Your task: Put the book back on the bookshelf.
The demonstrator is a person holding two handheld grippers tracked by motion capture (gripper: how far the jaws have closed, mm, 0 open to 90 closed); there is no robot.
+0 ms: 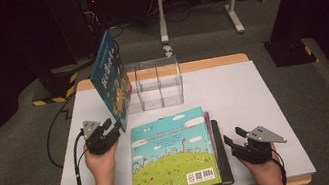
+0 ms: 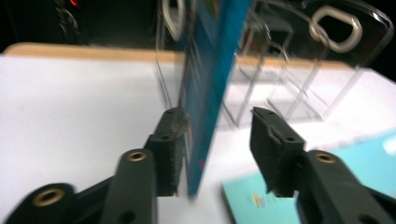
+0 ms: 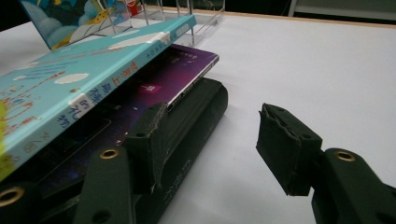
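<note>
A blue picture book (image 1: 111, 81) stands tilted on its lower edge by the left side of a clear acrylic rack (image 1: 158, 83). My left gripper (image 1: 112, 124) is open around that book's near lower corner. In the left gripper view the book (image 2: 210, 70) touches the left pad (image 2: 173, 140), with a wide gap to the right one. A stack of books (image 1: 173, 154) lies flat at the front: a sky-and-green-hill cover (image 3: 70, 79) on top, a purple book (image 3: 168, 74) under it, a black one (image 3: 196, 112) lowest. My right gripper (image 1: 233, 135) is open beside the stack's right edge, holding nothing.
The white tabletop (image 1: 233, 91) has bare room to the right of the rack and the stack. The rack (image 2: 299, 70) has several upright dividers. Beyond the table's far edge are a white frame's legs (image 1: 235, 14) and dark equipment on the floor.
</note>
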